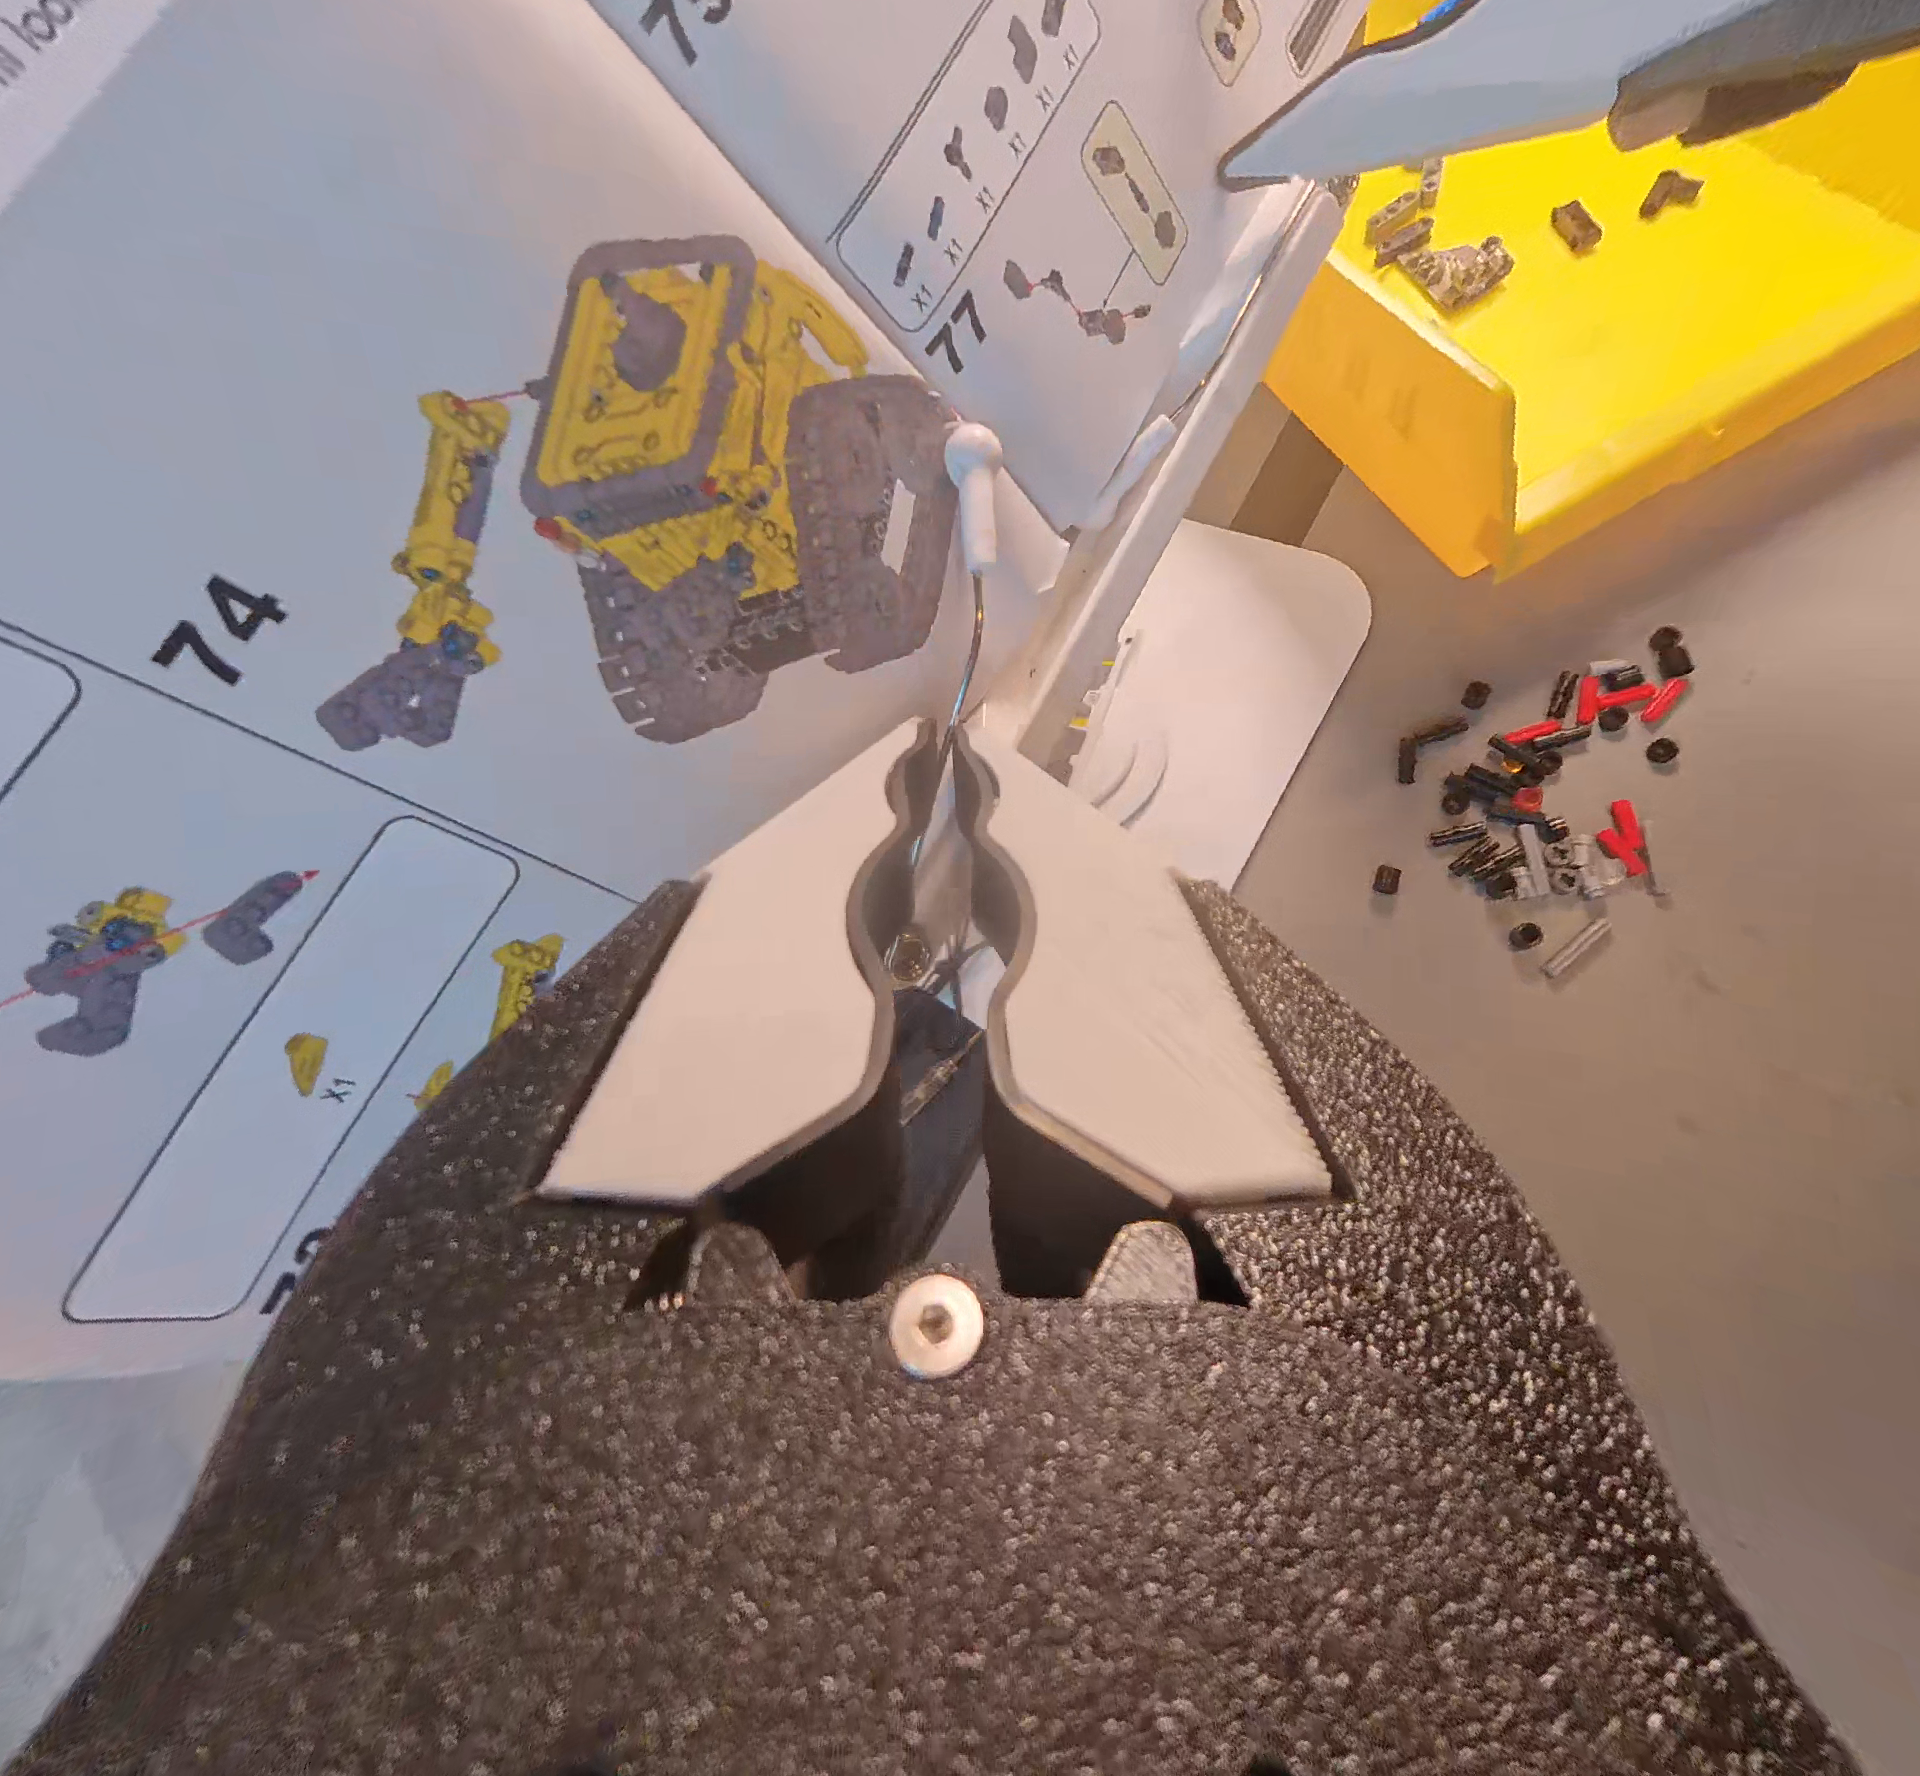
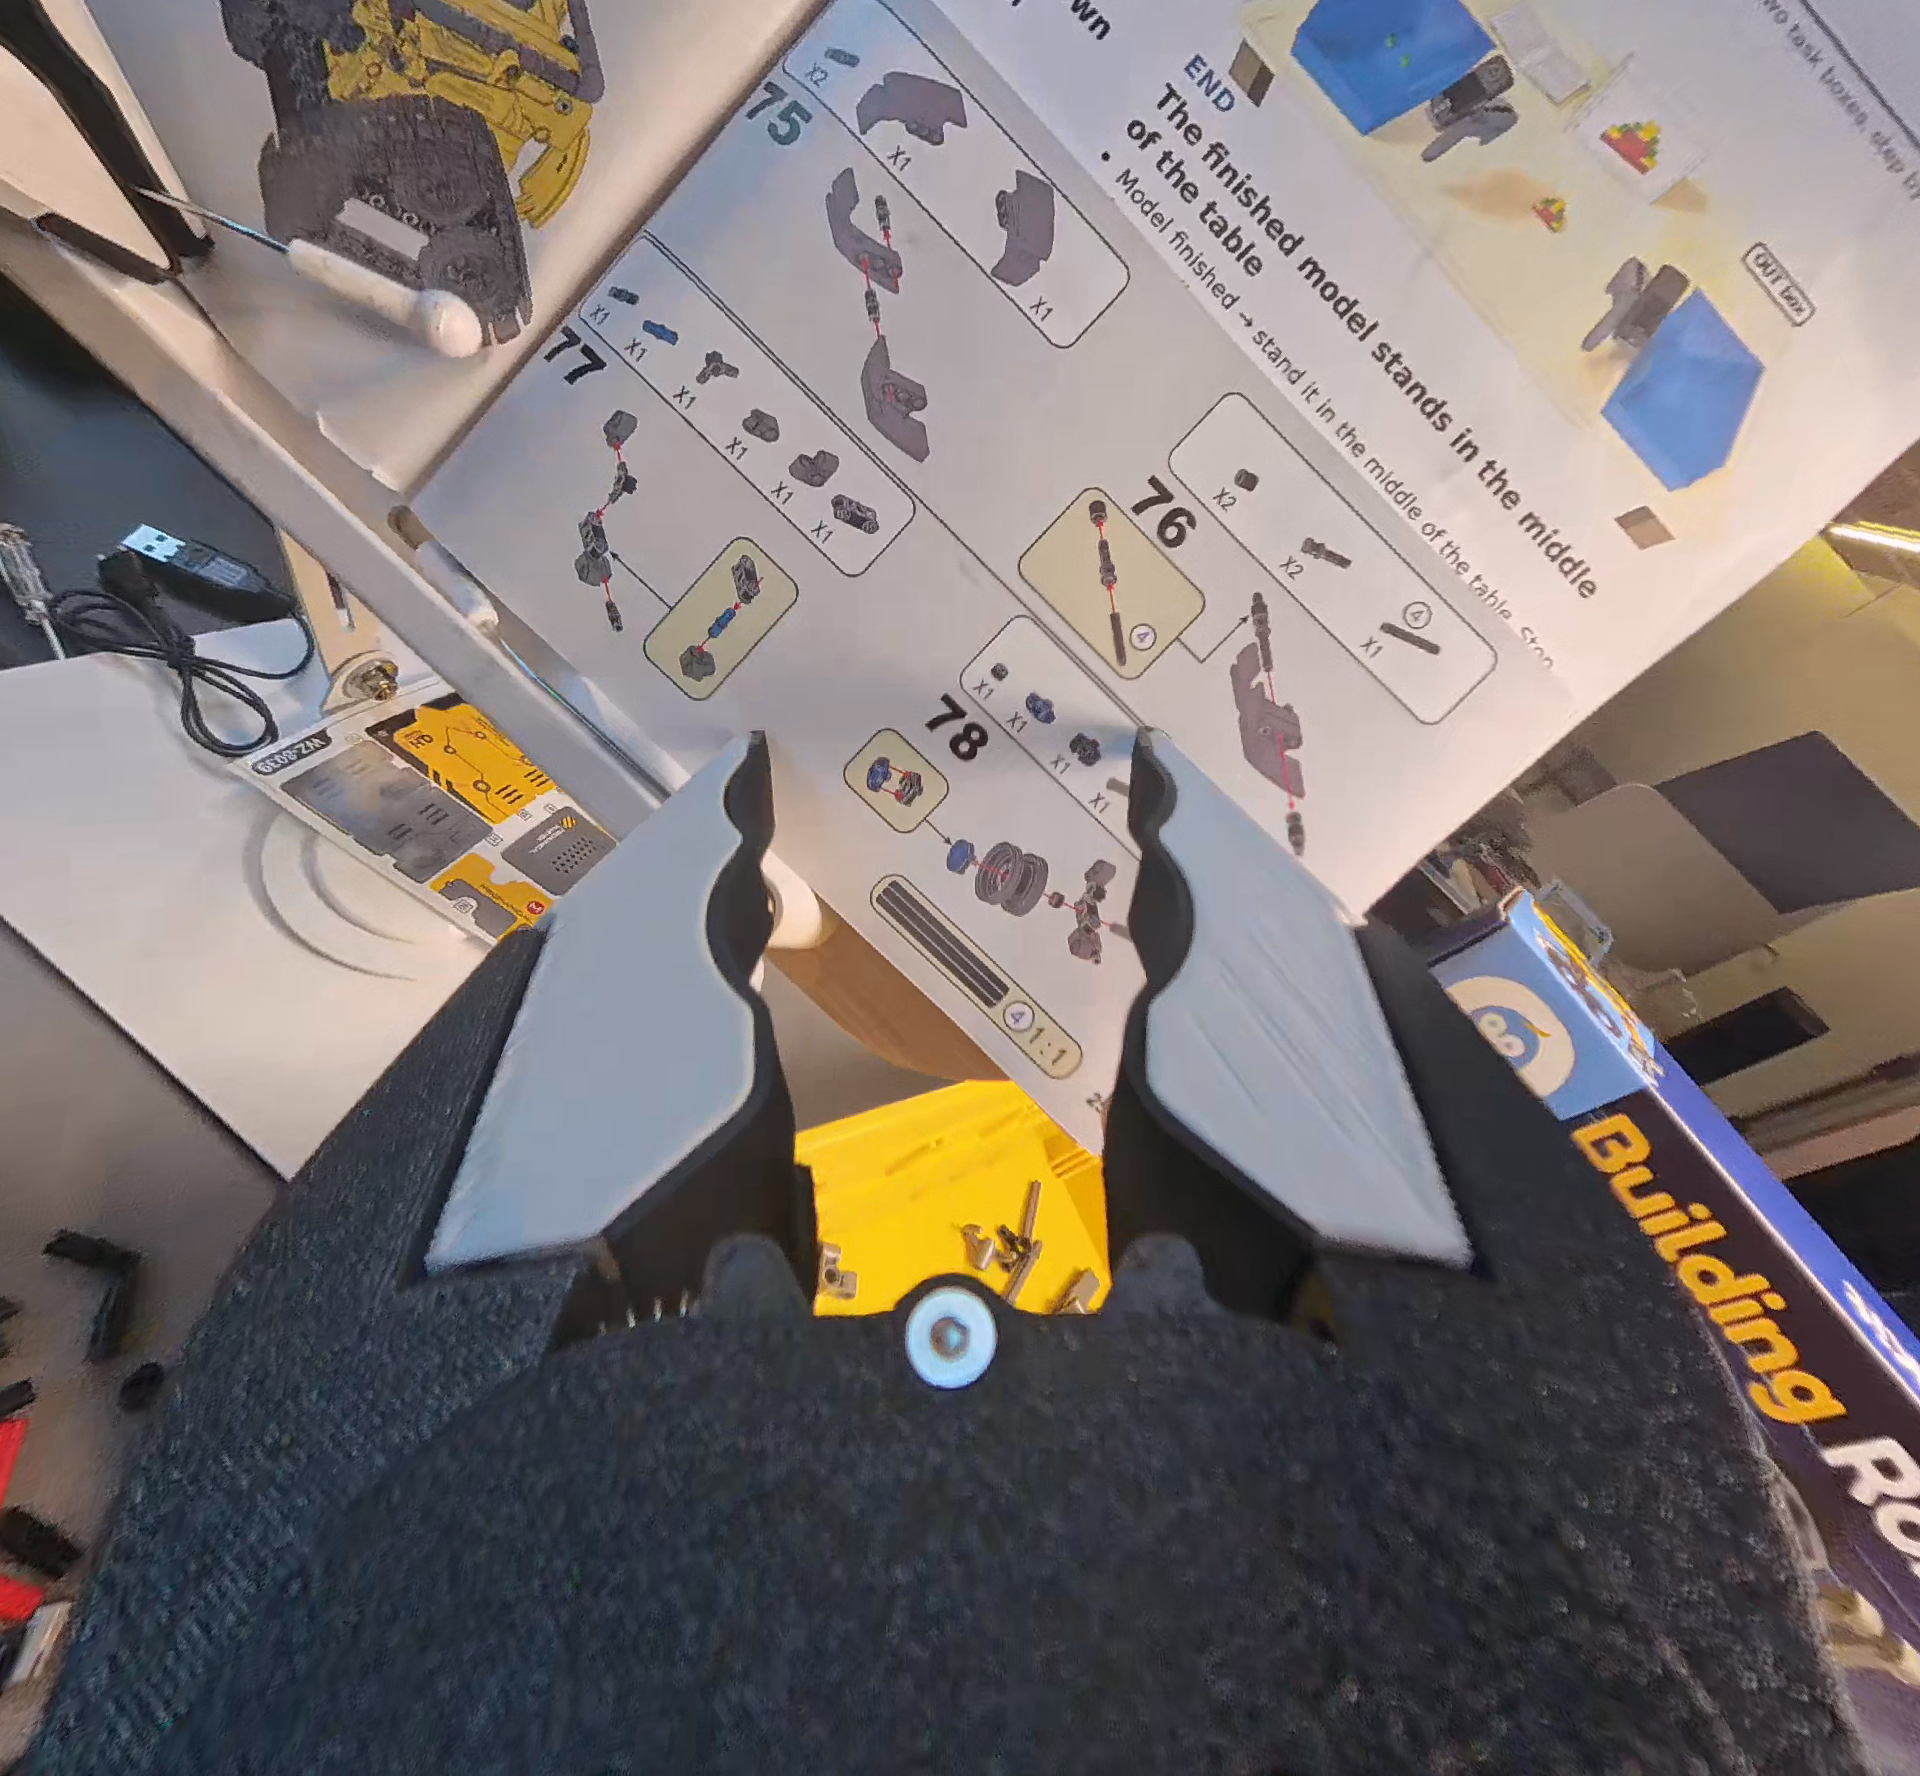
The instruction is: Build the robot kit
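Hiding most of the wire page holder behind pinching left gripper tips; right gripper spreading wide, tilting up before the instruction booklet.

Occlusions / cutoffs

Left gripper body is hiding the booklet's lower pages; loose parts are reading too small; blue box is running off-frame.

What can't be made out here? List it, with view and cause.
- Yellow bin: right wrist view, mostly hidden behind the right gripper and the instruction booklet.
- Loose building parts on the table: left wrist view, too small to tell apart.
- Blue box: right wrist view, cut off by the right edge.
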`<state>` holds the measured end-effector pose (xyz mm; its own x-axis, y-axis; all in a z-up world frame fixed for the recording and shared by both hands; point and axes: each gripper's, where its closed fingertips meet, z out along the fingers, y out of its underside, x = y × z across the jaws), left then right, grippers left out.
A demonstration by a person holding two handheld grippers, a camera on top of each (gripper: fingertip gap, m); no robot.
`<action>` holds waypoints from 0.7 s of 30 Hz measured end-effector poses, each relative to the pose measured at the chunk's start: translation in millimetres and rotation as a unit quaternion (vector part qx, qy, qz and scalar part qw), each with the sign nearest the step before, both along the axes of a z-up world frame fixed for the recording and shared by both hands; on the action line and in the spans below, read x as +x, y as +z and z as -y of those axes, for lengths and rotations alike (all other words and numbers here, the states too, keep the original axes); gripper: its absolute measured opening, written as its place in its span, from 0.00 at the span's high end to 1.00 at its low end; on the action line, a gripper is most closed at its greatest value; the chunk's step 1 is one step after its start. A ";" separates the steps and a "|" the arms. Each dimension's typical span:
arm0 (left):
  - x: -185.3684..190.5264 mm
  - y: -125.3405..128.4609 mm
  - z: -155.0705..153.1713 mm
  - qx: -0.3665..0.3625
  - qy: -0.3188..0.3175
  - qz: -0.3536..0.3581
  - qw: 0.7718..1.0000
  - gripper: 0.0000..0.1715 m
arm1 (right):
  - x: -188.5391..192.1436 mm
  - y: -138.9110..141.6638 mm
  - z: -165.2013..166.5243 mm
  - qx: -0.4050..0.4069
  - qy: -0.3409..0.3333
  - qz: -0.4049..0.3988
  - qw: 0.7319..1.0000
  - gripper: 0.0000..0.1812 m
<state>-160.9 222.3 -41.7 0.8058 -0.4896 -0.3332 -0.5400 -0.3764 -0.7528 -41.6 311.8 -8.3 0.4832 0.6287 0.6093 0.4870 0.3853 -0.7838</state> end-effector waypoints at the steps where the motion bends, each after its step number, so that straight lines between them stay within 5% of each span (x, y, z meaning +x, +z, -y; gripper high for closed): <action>1: -0.1 -0.2 -0.1 0.007 -0.006 -0.017 1.000 0.99 | 1.2 -1.4 0.0 -0.002 0.003 0.000 1.000 0.62; 18: -2.4 -2.2 1.1 -0.037 -0.050 -0.137 0.989 0.99 | 4.3 -1.1 -0.4 -0.022 0.007 -0.006 1.000 0.65; 21: 3.9 1.4 3.5 -0.017 -0.048 -0.114 0.992 0.92 | 7.0 -1.7 -0.9 -0.032 0.005 -0.005 0.999 0.65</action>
<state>-157.0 218.8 -40.3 0.6599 -0.5751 -0.4835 -0.7299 -0.3380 -0.5942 -34.5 312.7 -10.0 0.4829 0.6712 0.5623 0.4756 0.3381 -0.8121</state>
